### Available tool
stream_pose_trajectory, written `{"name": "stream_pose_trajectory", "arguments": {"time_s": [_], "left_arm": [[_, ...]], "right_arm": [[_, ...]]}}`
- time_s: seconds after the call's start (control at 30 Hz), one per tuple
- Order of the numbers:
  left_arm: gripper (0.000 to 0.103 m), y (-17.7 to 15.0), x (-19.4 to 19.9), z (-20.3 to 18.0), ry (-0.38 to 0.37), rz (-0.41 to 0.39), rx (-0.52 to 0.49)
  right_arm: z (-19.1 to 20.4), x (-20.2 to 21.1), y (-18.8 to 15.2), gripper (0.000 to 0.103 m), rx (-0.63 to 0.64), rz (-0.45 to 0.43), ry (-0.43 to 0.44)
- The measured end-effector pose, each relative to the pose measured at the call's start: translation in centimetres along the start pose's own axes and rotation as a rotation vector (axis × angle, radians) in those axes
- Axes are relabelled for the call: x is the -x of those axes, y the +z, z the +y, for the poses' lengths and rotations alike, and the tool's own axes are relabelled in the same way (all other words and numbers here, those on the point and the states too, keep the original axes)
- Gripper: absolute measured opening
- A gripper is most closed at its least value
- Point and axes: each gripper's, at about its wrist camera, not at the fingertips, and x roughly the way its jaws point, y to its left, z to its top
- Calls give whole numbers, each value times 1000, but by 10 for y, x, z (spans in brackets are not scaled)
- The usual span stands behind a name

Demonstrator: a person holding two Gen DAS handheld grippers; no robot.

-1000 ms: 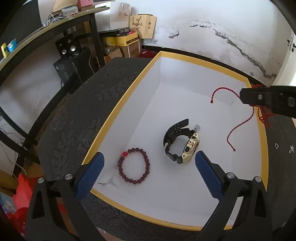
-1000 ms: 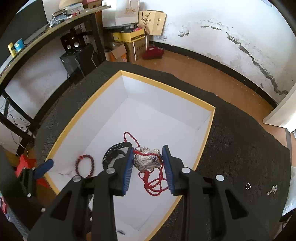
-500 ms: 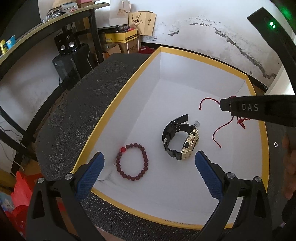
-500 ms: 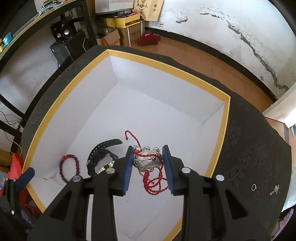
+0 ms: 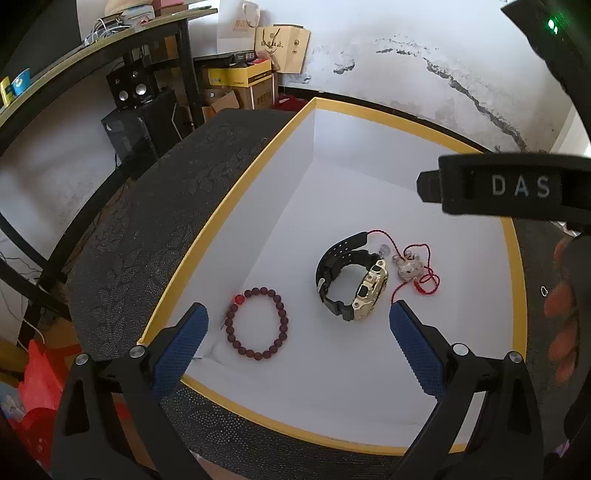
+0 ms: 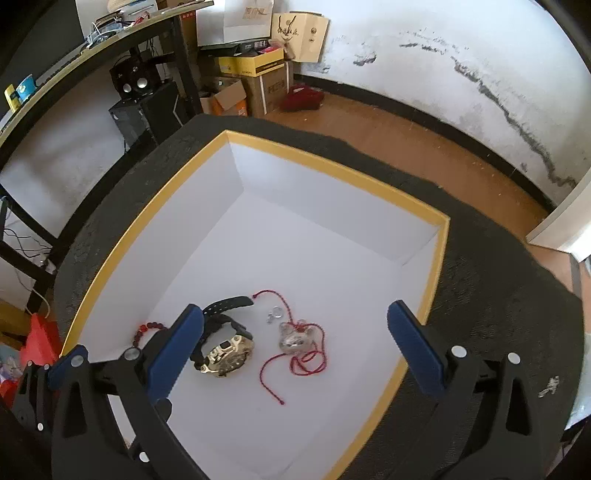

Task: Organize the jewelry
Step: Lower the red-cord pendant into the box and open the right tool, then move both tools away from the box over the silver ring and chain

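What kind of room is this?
Probably a home storeroom or workroom, not a shop. Cardboard boxes and paper bags are piled on the floor by a cracked, peeling wall, with speakers under a cluttered desk.

"DAS" on right gripper [image 5: 517,186]

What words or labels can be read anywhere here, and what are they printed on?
"DAS": white letters on the black body of the right tool, seen from the left wrist view.
Brown paper bag by the wall: dark characters, too small to read.
White paper bag: pale print, blurred.
Yellow and black carton: side lettering, too small to read.
Watch face: nothing legible.
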Motion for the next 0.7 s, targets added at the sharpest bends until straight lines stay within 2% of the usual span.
{"name": "stream_pose_trajectory", "arguments": {"time_s": [0.2, 0.37, 0.53, 0.63, 0.7], "left_arm": [[96, -2, 3, -4, 2, -8, -17], [96, 2, 12, -6, 12, -19, -14], [96, 7, 36, -23, -10, -48, -28], [96, 6, 57, -54, -35, -82, -80], [96, 1, 74, -88, -77, -106, -142]], "right_arm": [[-15, 41, -4, 96, -34, -82, -21], [-52, 100, -37, 96, -85, -190, -42], [-120, 156, -114, 96, -203, -253, -101], [-166, 175, -164, 96, -242, -247, -169], [-195, 183, -196, 96, -260, -232, -212]]}}
